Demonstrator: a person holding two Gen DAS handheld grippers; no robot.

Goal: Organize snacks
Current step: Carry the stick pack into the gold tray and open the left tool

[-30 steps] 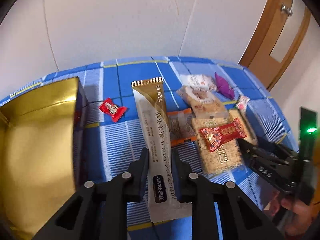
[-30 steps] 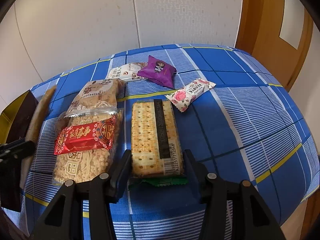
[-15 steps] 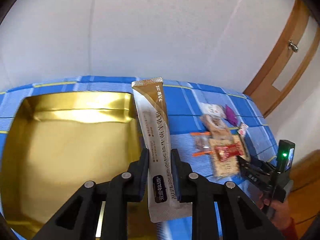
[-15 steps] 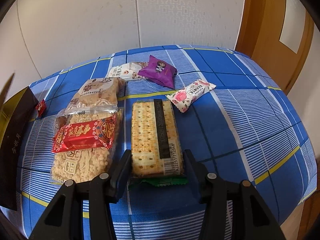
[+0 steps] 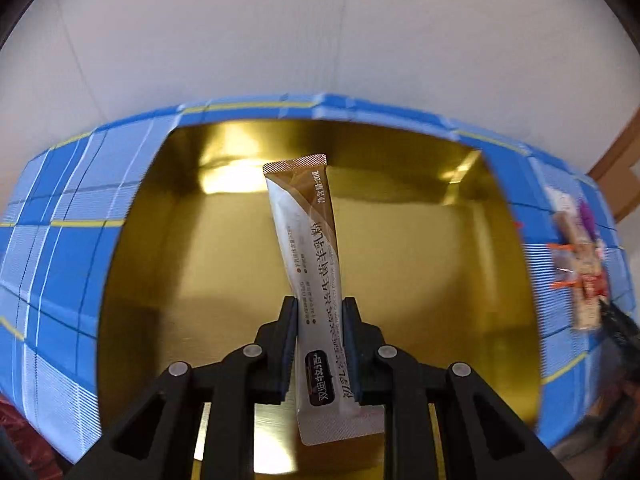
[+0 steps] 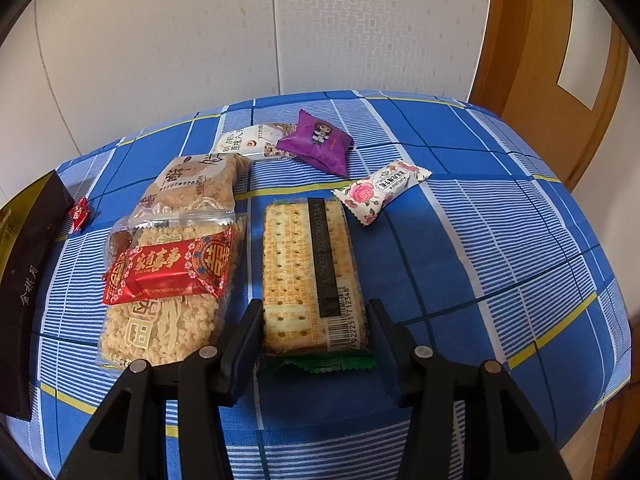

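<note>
The left gripper [image 5: 320,344] has carried its long brown-and-white powder sachet [image 5: 316,280] from above the blue checked tablecloth [image 6: 480,248] to over the open gold-lined box [image 5: 420,260], which now fills the view ahead of its fingers. It is clenched on the sachet's lower half, and the sachet hangs over the box floor, not yet let go. The right gripper [image 6: 316,332] has stayed put, its jaws against both sides of the clear-wrapped cracker pack [image 6: 308,276], which lies flat on the cloth; whether they actually squeeze it I cannot tell.

The box looks bare, so I judge the sorting barely begun. Beyond the right fingers lie seven more snacks, one of each: to the left a puffed-rice brick [image 6: 160,320] with a red festive packet [image 6: 168,268] on top, a tan pastry bag [image 6: 200,180] and a small red candy [image 6: 79,213]; ahead a white pouch [image 6: 252,140], a purple pouch [image 6: 316,140] and a rose-printed candy [image 6: 380,188].
</note>
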